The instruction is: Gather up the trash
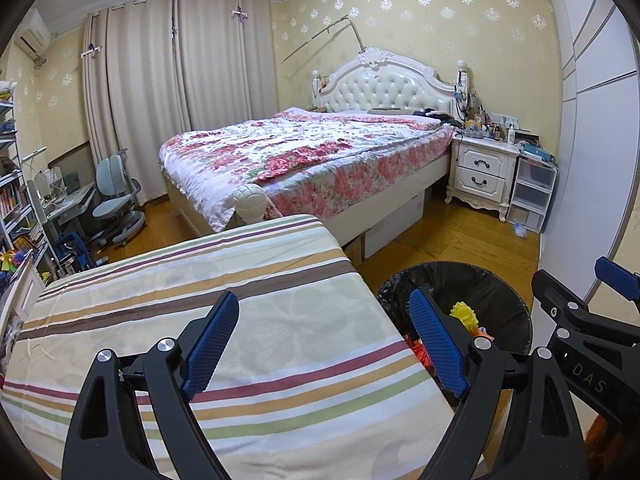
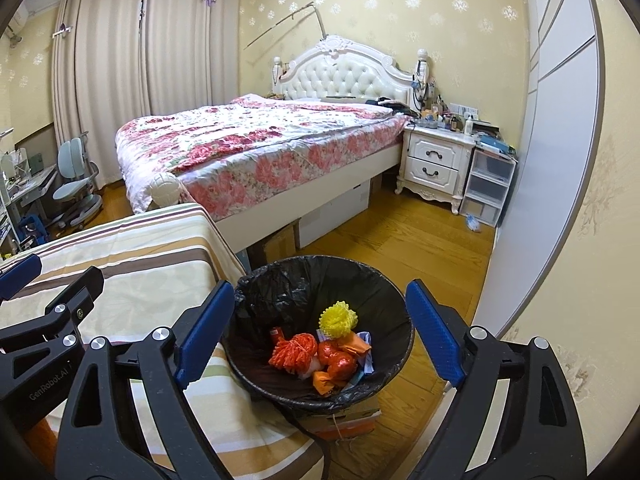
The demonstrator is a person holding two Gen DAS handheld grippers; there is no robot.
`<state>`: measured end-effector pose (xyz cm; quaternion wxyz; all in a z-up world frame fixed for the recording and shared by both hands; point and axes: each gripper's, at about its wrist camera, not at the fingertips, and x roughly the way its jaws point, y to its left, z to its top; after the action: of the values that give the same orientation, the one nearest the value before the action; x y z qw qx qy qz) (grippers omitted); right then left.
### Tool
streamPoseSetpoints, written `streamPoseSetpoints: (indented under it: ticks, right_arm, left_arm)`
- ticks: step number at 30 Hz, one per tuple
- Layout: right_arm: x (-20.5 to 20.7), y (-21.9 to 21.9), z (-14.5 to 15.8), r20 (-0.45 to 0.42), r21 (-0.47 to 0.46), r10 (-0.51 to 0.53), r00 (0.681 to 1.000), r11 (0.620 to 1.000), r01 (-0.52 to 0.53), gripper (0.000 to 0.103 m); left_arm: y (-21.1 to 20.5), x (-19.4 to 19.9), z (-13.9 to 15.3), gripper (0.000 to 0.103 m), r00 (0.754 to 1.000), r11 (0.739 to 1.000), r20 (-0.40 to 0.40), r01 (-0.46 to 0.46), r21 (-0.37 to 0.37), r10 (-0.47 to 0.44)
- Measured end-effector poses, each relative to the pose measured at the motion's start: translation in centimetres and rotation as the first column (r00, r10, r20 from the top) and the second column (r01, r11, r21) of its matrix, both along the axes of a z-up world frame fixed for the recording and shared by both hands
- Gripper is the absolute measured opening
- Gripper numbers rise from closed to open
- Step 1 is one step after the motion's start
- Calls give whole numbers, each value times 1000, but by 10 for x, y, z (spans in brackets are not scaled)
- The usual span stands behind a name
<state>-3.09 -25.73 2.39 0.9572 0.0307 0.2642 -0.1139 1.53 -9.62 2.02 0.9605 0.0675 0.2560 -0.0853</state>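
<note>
Status: collection looks largely done. The trash bin (image 2: 320, 320) with its black liner sits on the wooden floor (image 2: 420, 240), just beside the corner of the striped-cloth worktop (image 2: 140, 272), and already holds a pile of trash. No loose trash shows on the visible part of the worktop in either view. One small pale scrap (image 2: 473, 223) lies on the floor near the plastic drawer unit (image 2: 486, 188), well apart from the bin; whether it counts as trash I cannot tell.

Left gripper (image 1: 324, 340): fingers spread wide, nothing between them, hovering over the worktop edge next to the bin. Right gripper (image 2: 320, 332): fingers also wide and empty, poised above the bin mouth.

Trash appearance, right wrist view: a yellow foam-net wrap (image 2: 338, 318) on top; an orange net bundle (image 2: 294, 351) to its left; a glossy red-orange crumpled wrapper (image 2: 338, 356); bluish-white paper or plastic (image 2: 364, 344) at the right side. All light, soft, crushable. The pile covers the bin's bottom only; the liner walls stay bare above it.

Judgement: what is left is at most the floor scrap.
</note>
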Motion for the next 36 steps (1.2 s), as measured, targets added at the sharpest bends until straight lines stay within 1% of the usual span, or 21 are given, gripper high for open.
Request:
streamPoseSetpoints:
  ticks: [3,10,16,36]
  right_arm:
    - [-7,7,1,4,-9,10,1000,1000,-10,86]
    - [-19,12,1,12,-13,13,1000,1000,-13,86]
    - [-23,14,3,19,-22,8,1000,1000,-7,86]
    - [-24,15,2,18,-26,7,1000,1000,-7,86]
  left_arm:
    - [6,-11,1,85,1000,1000,9,-6,-6,6]
    - [15,-21,2,85,1000,1000,18,-12,-23,12]
    - [20,-21,2,85,1000,999,18,-18,-33,18]
    - [21,-22,2,85,1000,999,14,-18,-34,19]
